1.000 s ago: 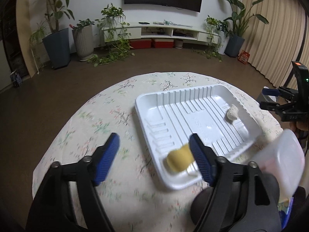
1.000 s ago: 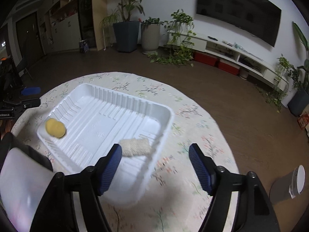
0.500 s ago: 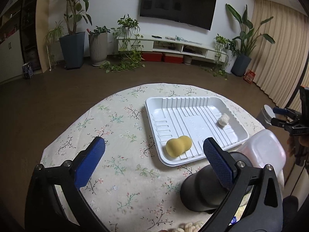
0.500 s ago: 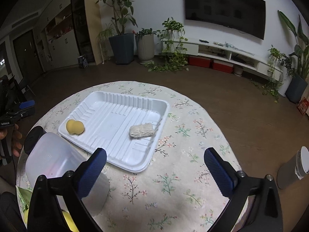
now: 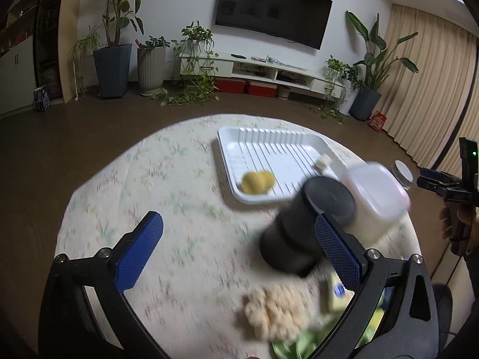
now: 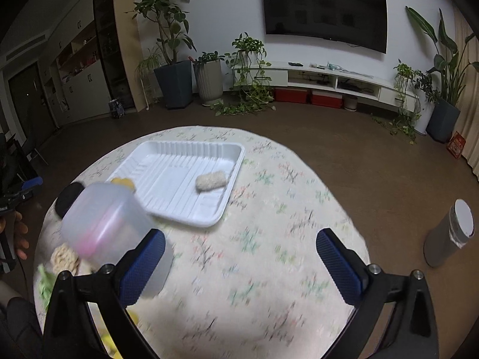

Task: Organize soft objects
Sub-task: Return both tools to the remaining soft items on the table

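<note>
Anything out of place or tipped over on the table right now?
Yes. A black cylindrical container and a translucent plastic jug look to be lying on their sides near the white tray, though blur limits certainty. The yellow sponge and beige sponge sit inside the tray.

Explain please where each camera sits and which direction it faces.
Left wrist: on the left gripper, looking down across the table toward the TV wall; open blue jaws show, and a hand far right.
Right wrist: on the right gripper, facing likewise; open jaws show, fingers at left edge.
Shared: white tray, yellow sponge, beige sponge.
</note>
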### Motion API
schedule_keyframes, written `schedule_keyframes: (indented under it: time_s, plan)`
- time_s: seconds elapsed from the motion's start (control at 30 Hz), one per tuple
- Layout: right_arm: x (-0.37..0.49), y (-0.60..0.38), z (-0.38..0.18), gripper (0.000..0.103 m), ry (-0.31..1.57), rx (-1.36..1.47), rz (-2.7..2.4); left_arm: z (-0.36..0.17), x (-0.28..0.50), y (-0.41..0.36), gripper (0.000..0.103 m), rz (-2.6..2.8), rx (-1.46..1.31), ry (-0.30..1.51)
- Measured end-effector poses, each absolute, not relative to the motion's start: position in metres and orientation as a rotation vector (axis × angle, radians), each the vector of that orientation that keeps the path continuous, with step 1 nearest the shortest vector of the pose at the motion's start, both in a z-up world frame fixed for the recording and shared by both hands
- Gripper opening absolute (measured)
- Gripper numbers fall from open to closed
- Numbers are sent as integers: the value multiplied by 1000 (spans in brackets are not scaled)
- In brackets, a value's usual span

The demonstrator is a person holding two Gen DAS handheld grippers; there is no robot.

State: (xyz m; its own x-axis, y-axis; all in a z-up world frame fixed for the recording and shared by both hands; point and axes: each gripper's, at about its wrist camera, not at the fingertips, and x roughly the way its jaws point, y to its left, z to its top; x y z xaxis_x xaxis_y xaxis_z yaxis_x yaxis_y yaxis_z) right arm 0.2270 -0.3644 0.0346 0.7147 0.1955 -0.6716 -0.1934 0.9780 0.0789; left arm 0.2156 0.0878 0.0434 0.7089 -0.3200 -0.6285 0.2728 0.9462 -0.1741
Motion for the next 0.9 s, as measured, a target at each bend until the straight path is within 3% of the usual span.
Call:
schedule_keyframes:
  time_s: [0.53,0.9]
  plan:
    - [99,-317,-9,103,814,58,266,12,75,47,103,-443,-16,723]
    - [42,-284,-34,103,817,42,313,-6,40,22,103,-427,-71,777]
